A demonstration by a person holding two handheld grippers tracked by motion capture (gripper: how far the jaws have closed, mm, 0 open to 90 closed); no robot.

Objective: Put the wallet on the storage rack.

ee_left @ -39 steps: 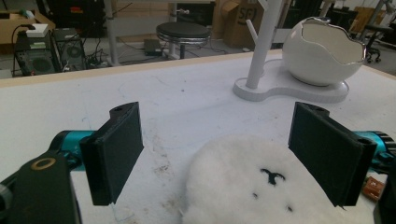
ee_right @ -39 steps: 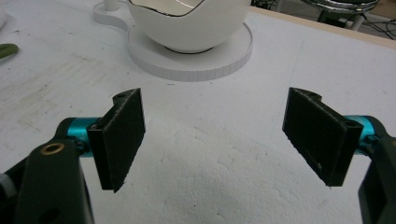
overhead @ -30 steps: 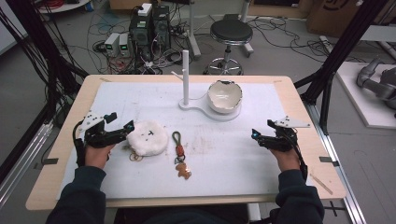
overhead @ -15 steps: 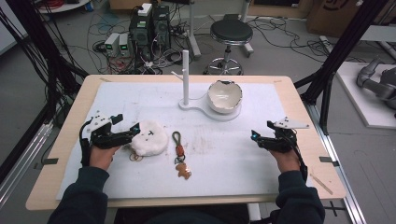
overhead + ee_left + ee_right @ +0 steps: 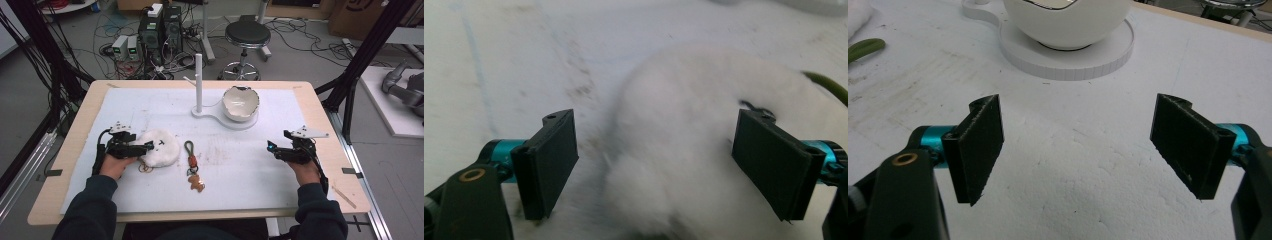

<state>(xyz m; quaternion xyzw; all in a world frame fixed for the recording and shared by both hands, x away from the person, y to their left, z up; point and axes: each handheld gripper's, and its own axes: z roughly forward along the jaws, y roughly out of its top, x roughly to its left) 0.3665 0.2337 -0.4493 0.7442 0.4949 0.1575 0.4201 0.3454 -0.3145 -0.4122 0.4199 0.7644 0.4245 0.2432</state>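
Jaws spread wide around a fluffy white plush lump: my left gripper (image 5: 145, 148) is lined up for a pinch.

From my left gripper's own view, both black pads stand well apart with the fluffy white plush lump (image 5: 684, 150) between them, neither pad clearly pressing into it yet; I judge the grab is the step in hand. To do it well I would keep the pads level, centre them on the thick middle of the plush, and close slowly so the fur does not slip out. My right gripper (image 5: 274, 149) rests low over the white foam table cover (image 5: 1088, 165), jaws wide apart and holding nothing. Beyond the plush lies a brown keyring with a green loop (image 5: 192, 165), then a white bowl (image 5: 241, 103) on a white post stand (image 5: 199, 80).
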